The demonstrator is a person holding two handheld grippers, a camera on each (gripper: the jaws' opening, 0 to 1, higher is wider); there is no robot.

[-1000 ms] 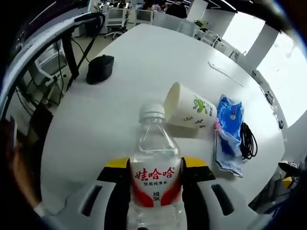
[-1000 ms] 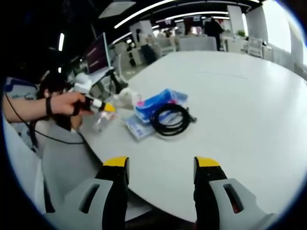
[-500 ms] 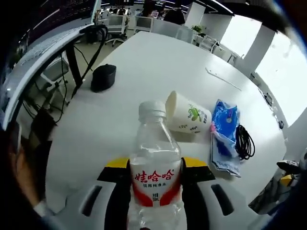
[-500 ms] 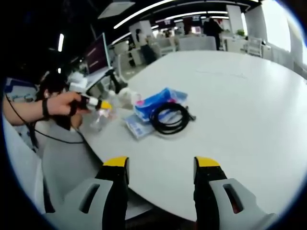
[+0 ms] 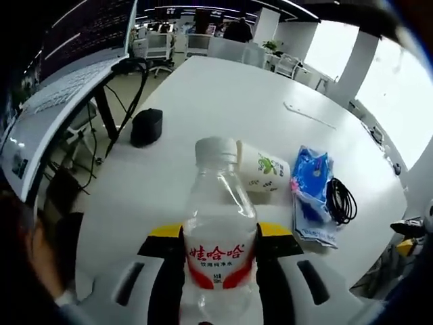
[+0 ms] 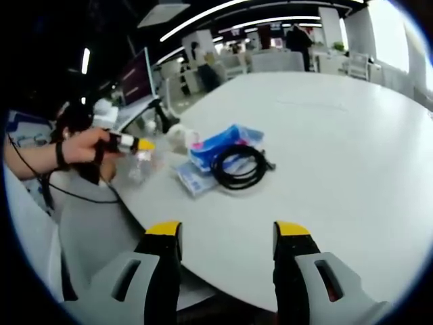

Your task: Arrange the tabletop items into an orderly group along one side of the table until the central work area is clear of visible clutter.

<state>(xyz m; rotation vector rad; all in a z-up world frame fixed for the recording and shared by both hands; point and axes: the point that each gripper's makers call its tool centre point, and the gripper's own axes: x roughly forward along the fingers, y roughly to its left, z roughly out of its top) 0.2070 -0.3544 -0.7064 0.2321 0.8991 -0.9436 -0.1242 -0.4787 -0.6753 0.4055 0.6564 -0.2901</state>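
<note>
Left gripper view: the left gripper (image 5: 220,247) clamps its jaws on the upright water bottle (image 5: 218,223), long axis vertical, above the near surface (image 5: 223,101) edge, while the right gripper (image 6: 226,237) hangs open-jawed, well apart.

My left gripper (image 5: 219,244) has its fingers (image 5: 166,257) closed against both sides of a clear water bottle (image 5: 219,230), which stands upright between them. In the right gripper view my left hand (image 6: 78,145) grips that gripper's handle, arm reaching in from the left. My right gripper (image 6: 226,240) is level, its yellow-tipped fingers (image 6: 163,233) spread wide apart with nothing between them.
</note>
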